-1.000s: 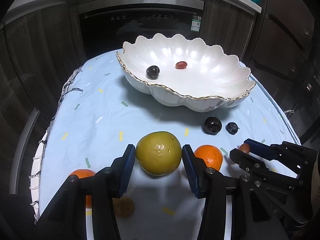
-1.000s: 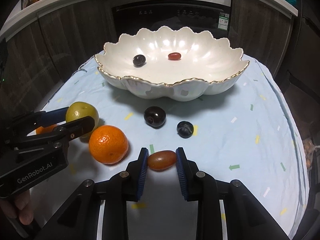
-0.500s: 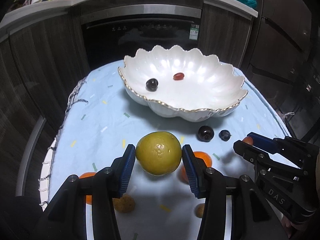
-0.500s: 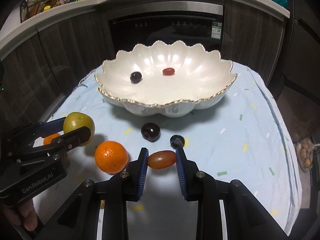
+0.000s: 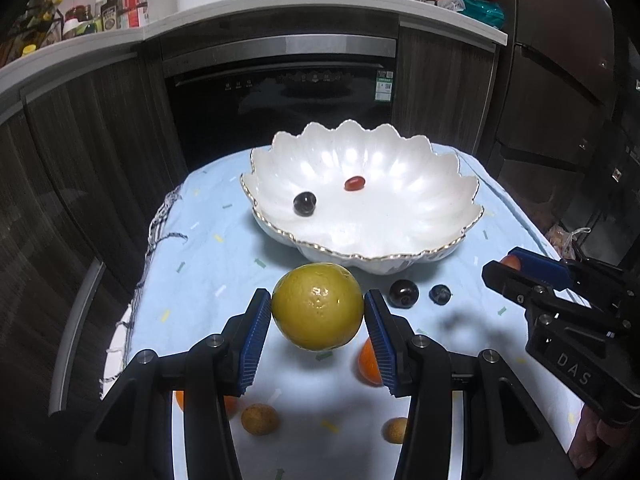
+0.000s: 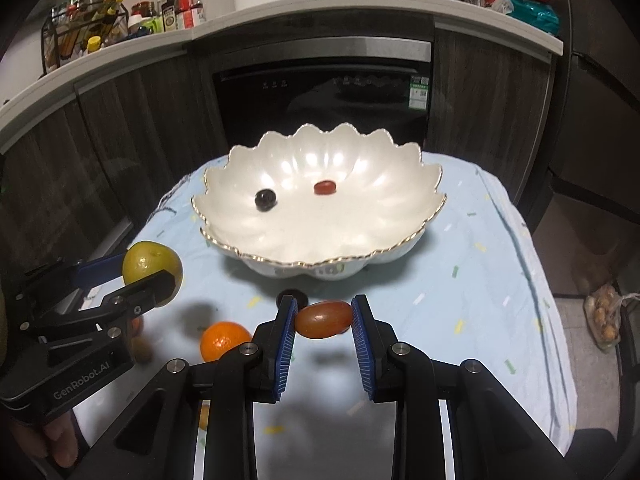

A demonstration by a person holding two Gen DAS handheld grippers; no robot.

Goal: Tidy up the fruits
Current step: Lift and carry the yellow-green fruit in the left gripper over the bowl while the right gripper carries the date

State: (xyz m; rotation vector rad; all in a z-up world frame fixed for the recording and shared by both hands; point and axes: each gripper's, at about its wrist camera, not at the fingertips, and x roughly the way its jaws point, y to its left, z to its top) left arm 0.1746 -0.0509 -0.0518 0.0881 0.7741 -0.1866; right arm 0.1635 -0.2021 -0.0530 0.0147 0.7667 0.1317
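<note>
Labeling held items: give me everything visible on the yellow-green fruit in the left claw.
The yellow-green citrus fruit is round, with dimpled, glossy peel showing a few highlights and a small dark spot near its top in the right wrist view. The left claw is shut on it, its blue ribbed pads pressing its two sides. It hangs clear of the light blue tablecloth, in front of the white scalloped bowl, touching nothing else.
</note>
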